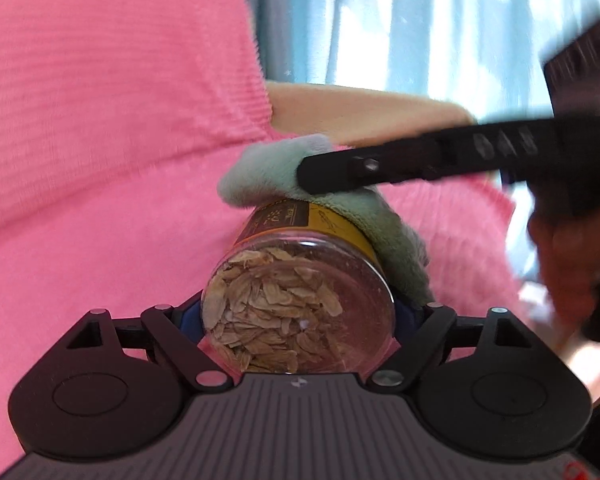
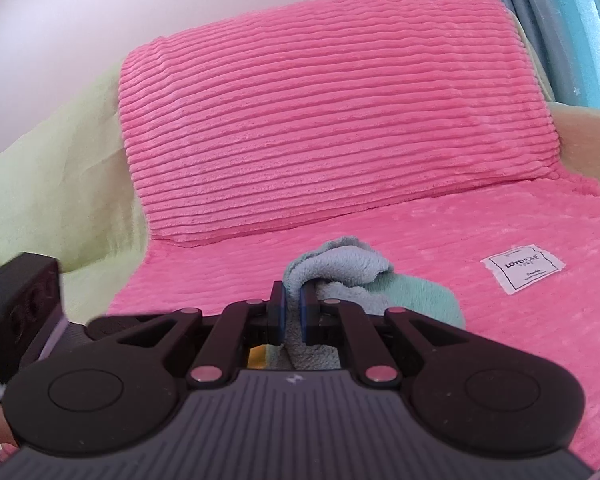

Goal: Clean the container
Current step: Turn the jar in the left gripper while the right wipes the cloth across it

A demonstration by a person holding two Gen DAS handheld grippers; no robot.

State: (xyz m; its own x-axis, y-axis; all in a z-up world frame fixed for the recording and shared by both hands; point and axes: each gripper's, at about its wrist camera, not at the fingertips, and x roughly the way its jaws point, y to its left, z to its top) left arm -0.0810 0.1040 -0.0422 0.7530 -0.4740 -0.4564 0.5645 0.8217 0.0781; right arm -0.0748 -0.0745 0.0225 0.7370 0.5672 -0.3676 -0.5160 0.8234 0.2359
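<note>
Clear plastic container with dried flakes inside, yellow label; long axis points away from left tool, base toward its camera. Left tool narrowed onto container's sides, gripping it near base. Mint-green cloth draped over container's far end, at 12 o'clock from left tool. Right tool nearly closed, pinching cloth fold, reaching in from 3 o'clock, pressing cloth against container. Pink ribbed cushion behind. Likely next: wiping along the label.

1 jar, 1 cloth, 2 tongs
</note>
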